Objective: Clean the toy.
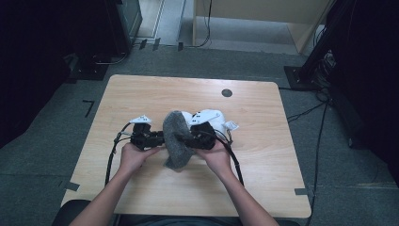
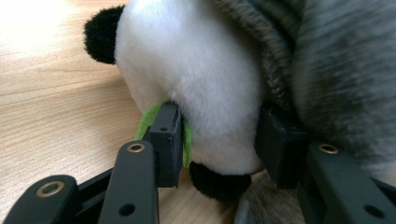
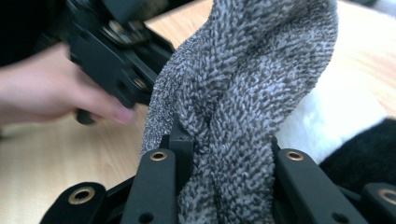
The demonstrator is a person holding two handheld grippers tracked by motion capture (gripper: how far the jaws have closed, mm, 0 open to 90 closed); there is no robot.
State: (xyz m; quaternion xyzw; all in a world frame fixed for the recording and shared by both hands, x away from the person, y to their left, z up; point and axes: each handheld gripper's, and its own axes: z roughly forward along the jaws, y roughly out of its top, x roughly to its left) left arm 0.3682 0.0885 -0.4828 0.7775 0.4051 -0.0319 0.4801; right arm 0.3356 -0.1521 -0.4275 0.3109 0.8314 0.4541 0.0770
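Note:
A white plush toy (image 1: 214, 117) with black ears and paws lies at the middle of the table (image 1: 141, 94). A grey knitted cloth (image 1: 176, 139) hangs over its left side. My left gripper (image 1: 162, 139) is shut on the plush toy (image 2: 196, 70), with a green felt piece (image 2: 149, 119) beside one pad. The grey cloth (image 2: 336, 70) covers the toy's right side in the left gripper view. My right gripper (image 1: 187, 140) is shut on a bunched fold of the grey cloth (image 3: 252, 70). In the right gripper view the white plush (image 3: 336, 116) shows behind it.
The two grippers face each other, close together. A person's hand (image 3: 42, 93) on the left gripper's body (image 3: 116, 60) is just beyond the cloth. A dark round mark (image 1: 227, 92) sits near the table's far edge. Cables (image 1: 306, 113) run over the floor at right.

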